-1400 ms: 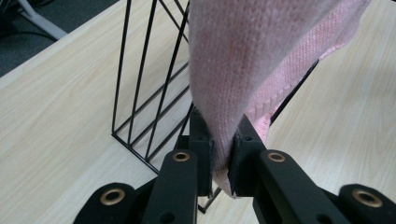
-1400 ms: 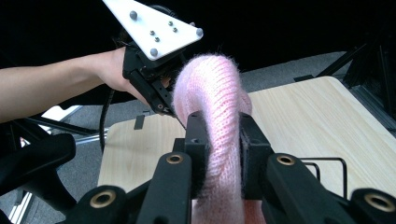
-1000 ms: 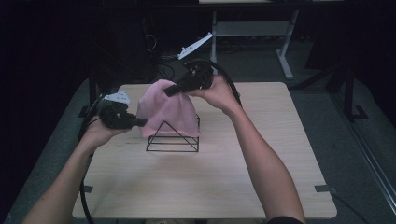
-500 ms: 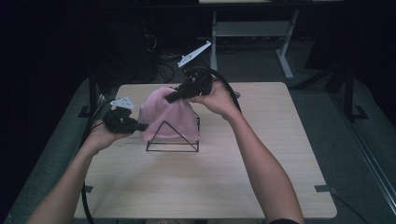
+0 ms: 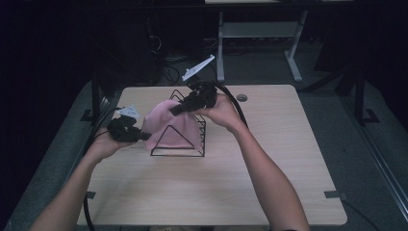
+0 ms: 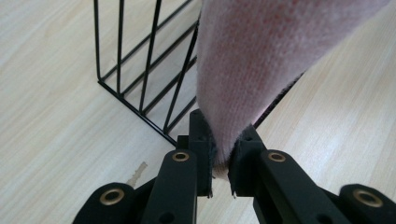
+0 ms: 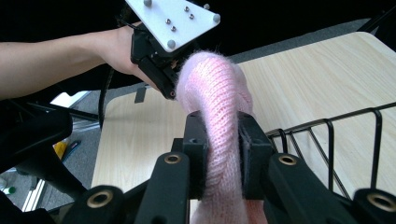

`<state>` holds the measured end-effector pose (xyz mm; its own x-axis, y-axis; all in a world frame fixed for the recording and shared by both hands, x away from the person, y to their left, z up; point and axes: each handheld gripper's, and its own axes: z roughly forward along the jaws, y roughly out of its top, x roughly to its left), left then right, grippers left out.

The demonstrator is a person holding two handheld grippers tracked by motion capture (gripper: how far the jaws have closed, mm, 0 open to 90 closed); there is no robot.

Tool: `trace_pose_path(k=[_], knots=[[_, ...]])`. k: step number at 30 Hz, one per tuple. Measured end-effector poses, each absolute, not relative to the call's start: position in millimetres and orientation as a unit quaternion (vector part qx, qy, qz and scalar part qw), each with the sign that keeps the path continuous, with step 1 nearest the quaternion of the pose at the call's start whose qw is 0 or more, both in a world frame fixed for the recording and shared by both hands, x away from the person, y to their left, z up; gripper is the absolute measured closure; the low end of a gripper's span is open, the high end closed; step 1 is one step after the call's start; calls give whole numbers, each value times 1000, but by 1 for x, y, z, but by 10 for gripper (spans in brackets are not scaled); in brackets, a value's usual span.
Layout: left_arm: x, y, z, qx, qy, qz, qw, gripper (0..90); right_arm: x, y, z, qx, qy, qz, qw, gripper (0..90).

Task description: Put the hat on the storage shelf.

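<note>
Pink knit cloth drapes over the black wire rack; close views show the left gripper and right gripper each clamping its folds.

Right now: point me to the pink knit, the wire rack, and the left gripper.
pink knit [image 5: 174, 126], high view, middle of the cloth.
wire rack [image 5: 177, 155], high view, front bottom bar.
left gripper [image 6: 220, 164], left gripper view, between its fingertips.
</note>
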<state>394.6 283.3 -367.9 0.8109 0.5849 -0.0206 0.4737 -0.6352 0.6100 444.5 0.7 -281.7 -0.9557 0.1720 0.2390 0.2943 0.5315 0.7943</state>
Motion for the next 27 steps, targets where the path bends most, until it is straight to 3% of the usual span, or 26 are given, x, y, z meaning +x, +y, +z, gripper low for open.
trace_pose_path(k=[27], knots=[[395,279,-403,916,290,87,261,810,436,-6,-316,-143,-869,-465,85,679]])
